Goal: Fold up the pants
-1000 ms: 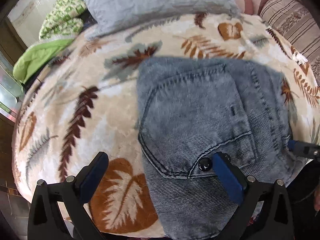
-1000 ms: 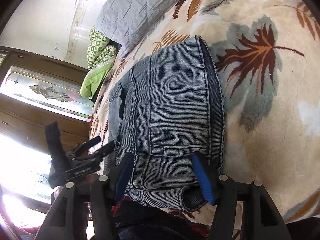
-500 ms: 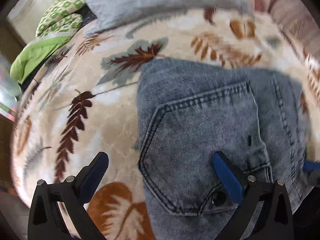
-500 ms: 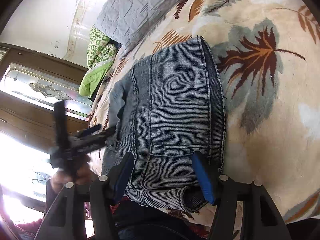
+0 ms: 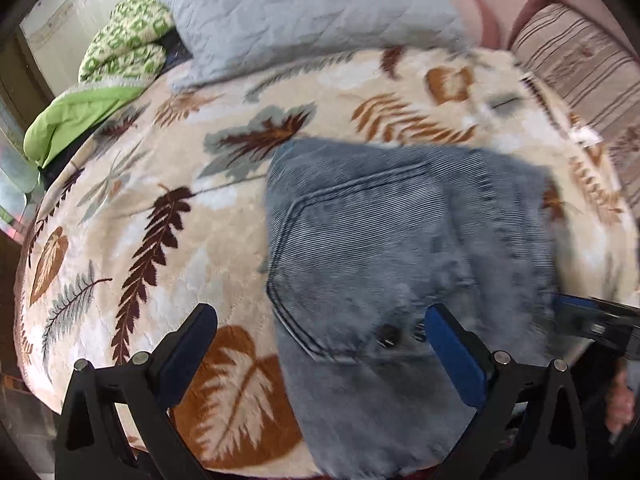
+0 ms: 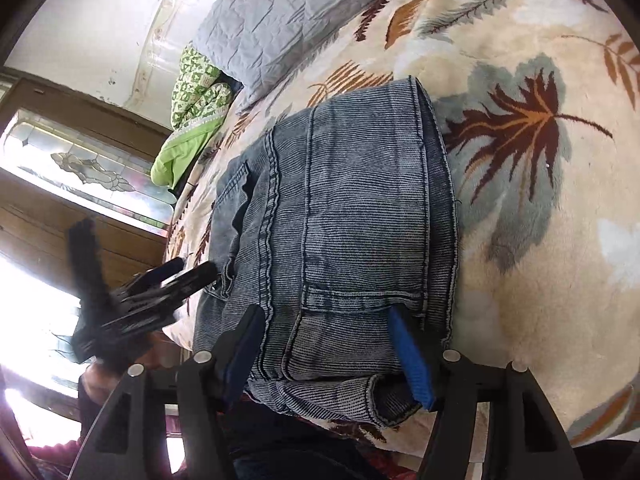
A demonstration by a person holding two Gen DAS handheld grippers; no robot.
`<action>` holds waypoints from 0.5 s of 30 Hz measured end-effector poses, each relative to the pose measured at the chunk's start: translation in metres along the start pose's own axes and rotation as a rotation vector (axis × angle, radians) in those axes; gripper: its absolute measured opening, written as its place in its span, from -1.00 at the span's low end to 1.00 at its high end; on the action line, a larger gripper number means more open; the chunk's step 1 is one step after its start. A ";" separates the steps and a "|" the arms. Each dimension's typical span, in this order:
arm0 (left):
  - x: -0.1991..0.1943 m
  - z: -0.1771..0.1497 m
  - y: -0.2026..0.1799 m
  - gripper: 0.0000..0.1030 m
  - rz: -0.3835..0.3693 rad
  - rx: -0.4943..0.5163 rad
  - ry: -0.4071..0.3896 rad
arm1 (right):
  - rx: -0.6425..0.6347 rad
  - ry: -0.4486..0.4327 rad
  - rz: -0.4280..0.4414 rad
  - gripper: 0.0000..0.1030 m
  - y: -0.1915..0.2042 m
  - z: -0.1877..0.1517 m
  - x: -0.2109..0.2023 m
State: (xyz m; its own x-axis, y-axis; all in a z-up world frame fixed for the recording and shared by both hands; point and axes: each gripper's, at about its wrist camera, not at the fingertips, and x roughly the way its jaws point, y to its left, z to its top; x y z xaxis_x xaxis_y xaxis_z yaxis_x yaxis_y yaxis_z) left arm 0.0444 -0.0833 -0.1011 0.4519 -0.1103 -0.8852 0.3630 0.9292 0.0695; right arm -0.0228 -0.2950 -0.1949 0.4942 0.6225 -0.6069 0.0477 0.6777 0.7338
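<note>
A cream leaf-patterned plush blanket (image 5: 132, 216) carried folded grey-blue denim pants (image 5: 392, 248), a grey quilted pillow (image 5: 304, 12) and a green patterned quilt (image 5: 120, 48).

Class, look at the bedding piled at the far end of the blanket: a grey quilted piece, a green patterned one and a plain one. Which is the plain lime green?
The plain lime-green piece at the left edge, just below the green-and-white patterned one. The grey quilted piece lies to their right.

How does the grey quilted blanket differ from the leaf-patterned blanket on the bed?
The grey quilted blanket is one plain colour with stitched lines; the leaf-patterned blanket is cream with brown and grey leaves. The grey one lies bunched at the far end; the leaf one is spread flat under the folded jeans. Both are on the bed.
</note>
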 end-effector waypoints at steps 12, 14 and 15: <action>0.036 -0.021 0.002 1.00 0.011 0.017 0.127 | -0.146 -0.217 -0.050 0.31 0.039 0.001 -0.024; 0.035 -0.022 -0.003 1.00 0.032 0.049 0.107 | -0.136 -0.250 -0.057 0.31 0.042 0.006 -0.024; 0.034 -0.022 -0.005 1.00 0.041 0.061 0.097 | -0.127 -0.262 -0.050 0.31 0.042 0.009 -0.023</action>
State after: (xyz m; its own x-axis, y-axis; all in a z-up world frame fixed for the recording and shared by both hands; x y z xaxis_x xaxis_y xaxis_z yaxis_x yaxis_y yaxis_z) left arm 0.0398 -0.0841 -0.1415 0.3876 -0.0358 -0.9211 0.3959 0.9089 0.1313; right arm -0.0242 -0.2851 -0.1473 0.7017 0.4763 -0.5298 -0.0236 0.7588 0.6509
